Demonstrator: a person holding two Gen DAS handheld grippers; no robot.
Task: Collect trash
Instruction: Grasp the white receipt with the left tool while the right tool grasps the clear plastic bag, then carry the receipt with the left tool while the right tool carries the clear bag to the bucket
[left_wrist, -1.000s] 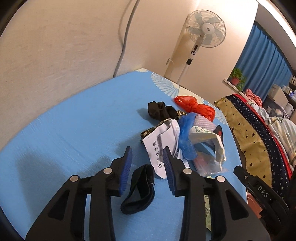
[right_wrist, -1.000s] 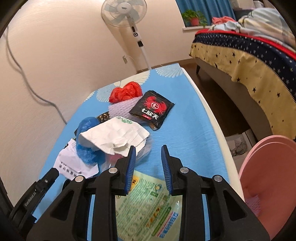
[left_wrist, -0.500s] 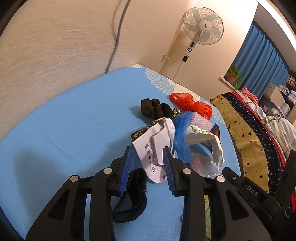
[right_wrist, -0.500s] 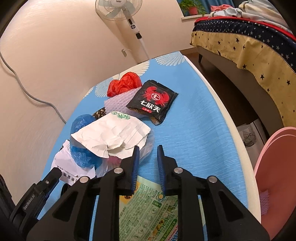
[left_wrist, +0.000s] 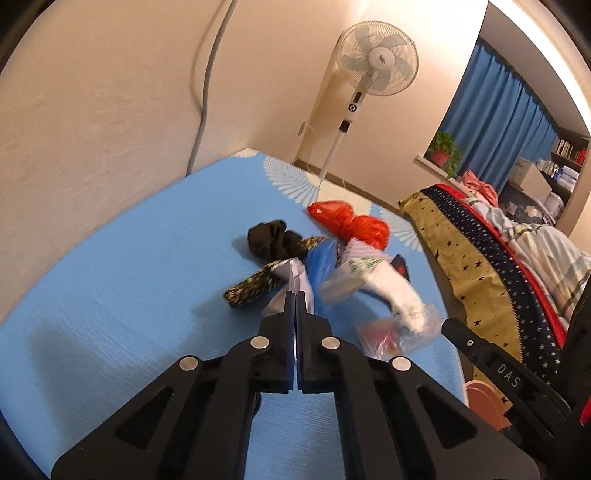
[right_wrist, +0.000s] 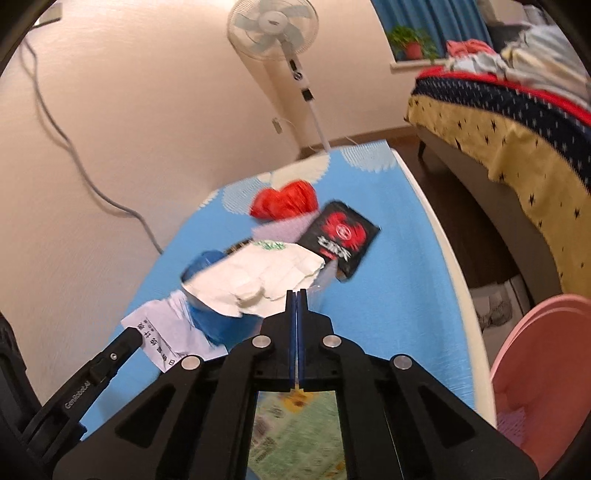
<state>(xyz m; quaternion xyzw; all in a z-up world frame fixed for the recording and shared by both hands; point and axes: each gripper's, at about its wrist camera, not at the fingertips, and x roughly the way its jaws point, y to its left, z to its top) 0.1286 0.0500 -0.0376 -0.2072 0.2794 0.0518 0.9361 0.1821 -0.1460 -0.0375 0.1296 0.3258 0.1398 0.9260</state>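
A heap of trash lies on the blue table (left_wrist: 110, 277): a red plastic bag (left_wrist: 351, 223), black cloth (left_wrist: 271, 240), a blue bag (left_wrist: 321, 262), crumpled white paper (right_wrist: 266, 273) and a black crab-print packet (right_wrist: 341, 236). My left gripper (left_wrist: 296, 295) is shut on the white printed paper (left_wrist: 295, 275), which stands edge-on between the jaws; the paper also shows in the right wrist view (right_wrist: 162, 334). My right gripper (right_wrist: 296, 295) is shut on the green printed wrapper (right_wrist: 295, 432), which hangs below the jaws.
A pink bin (right_wrist: 543, 387) stands beside the table at the right. A standing fan (left_wrist: 373, 70) and a wall are behind the table. A bed with a starred cover (left_wrist: 498, 266) is to the right. A clear plastic bag (left_wrist: 406, 332) lies near the table's right edge.
Both grippers closed: the left on the white printed paper, the right on the green wrapper. Both have lifted and tilted up. The black band has left the left view.
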